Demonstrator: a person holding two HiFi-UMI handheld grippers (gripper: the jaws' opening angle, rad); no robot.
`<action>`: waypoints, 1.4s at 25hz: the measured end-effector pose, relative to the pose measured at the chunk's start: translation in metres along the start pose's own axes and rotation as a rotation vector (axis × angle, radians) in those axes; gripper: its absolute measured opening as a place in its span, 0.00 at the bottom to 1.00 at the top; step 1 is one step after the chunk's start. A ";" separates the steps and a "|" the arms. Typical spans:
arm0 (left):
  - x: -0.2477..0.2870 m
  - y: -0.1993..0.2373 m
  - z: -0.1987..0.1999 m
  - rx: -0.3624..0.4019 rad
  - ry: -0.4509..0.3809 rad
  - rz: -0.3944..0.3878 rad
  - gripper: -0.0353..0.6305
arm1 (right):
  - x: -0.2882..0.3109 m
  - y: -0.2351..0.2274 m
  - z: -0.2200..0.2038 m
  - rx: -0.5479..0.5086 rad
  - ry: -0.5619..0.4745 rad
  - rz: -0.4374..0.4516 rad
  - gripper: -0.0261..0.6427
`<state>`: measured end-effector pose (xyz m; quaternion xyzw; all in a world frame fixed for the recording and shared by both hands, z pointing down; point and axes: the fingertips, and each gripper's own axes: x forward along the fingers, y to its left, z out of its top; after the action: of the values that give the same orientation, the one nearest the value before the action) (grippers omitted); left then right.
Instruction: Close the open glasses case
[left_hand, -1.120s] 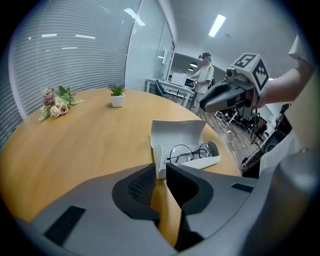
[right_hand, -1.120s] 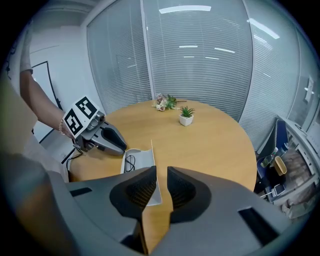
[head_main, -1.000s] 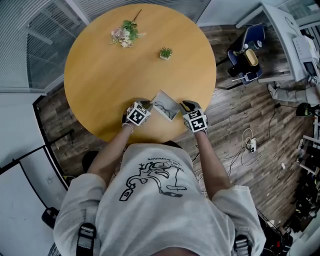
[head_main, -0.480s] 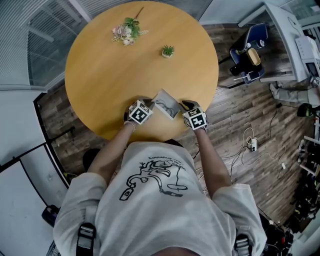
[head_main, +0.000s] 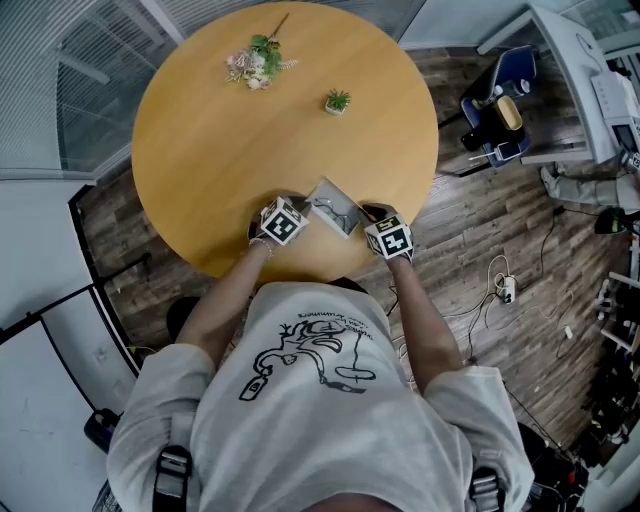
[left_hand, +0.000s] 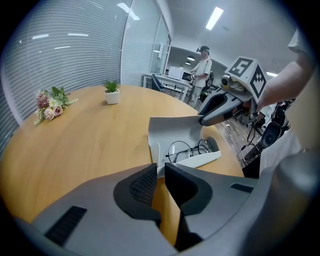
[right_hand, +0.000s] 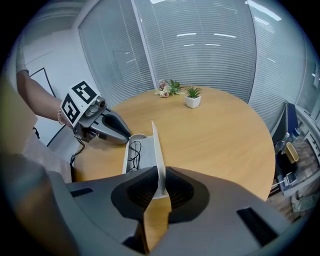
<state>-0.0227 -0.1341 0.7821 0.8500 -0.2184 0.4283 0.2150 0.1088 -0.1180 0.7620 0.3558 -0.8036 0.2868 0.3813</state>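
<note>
The glasses case sits open just above the middle of the head view, on the edge of the round counter nearest my body, between my two hands. My right tongs have just been closing and their pads now pinch the free edge of the raised lid, which stands up thin and nearly on edge in the lower middle of the right gripper view. My left tongs show only a narrow gap with bare wood in it. Their tips are right at the near end of the base, and I see nothing clamped between them. To do this well, I think I should keep the pinch on the lid light and swing it in an arc about its hinge, down toward the base, rather than push it flat across the counter. The left tongs ought to brace the base so it neither slides nor tips off the close edge. The glasses appear to lie wholly inside, so they should not foul the lid. I would let go just before it seats, then press it down from on top
</note>
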 end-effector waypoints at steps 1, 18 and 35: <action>0.000 0.000 0.001 -0.001 0.001 -0.001 0.15 | 0.000 -0.001 0.000 0.004 -0.001 0.001 0.12; 0.001 0.001 -0.001 -0.003 0.006 0.011 0.15 | -0.001 0.007 -0.002 0.020 -0.026 -0.003 0.14; 0.003 -0.001 0.002 0.001 0.007 0.017 0.15 | -0.006 0.014 -0.004 0.006 -0.044 -0.009 0.17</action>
<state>-0.0193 -0.1351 0.7836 0.8469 -0.2246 0.4331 0.2118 0.1020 -0.1050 0.7566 0.3666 -0.8093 0.2798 0.3637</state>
